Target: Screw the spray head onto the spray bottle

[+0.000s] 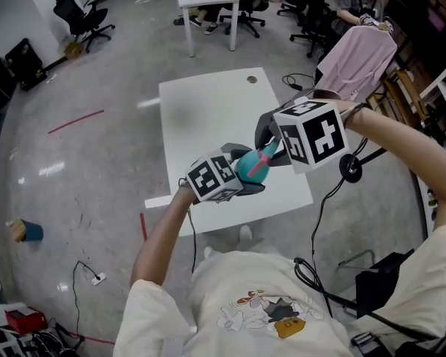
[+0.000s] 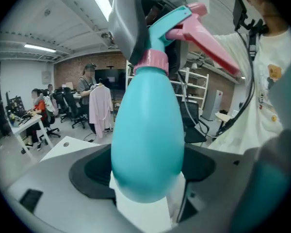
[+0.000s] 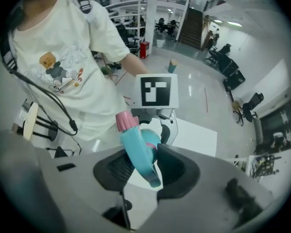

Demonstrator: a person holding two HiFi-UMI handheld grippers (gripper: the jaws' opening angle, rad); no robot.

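I hold a teal spray bottle (image 1: 250, 168) in the air above the near edge of the white table (image 1: 208, 110). My left gripper (image 1: 240, 178) is shut on the bottle's egg-shaped body (image 2: 148, 140), whose neck points away from it. A pink collar (image 2: 150, 61) sits on that neck, and above it is the teal spray head with a pink trigger (image 2: 203, 38). My right gripper (image 1: 273, 152) comes in from the right and is shut on the spray head (image 3: 138, 152); its pink nozzle (image 3: 126, 121) sticks out past the pads. The left gripper's marker cube (image 3: 157, 90) faces the right gripper view.
The table has a round cable hole (image 1: 252, 79) near its far edge. A pink garment (image 1: 357, 58) hangs to the right, with office chairs and desks beyond. A blue cup (image 1: 30, 231) stands on the floor at the left. Cables run down at the right.
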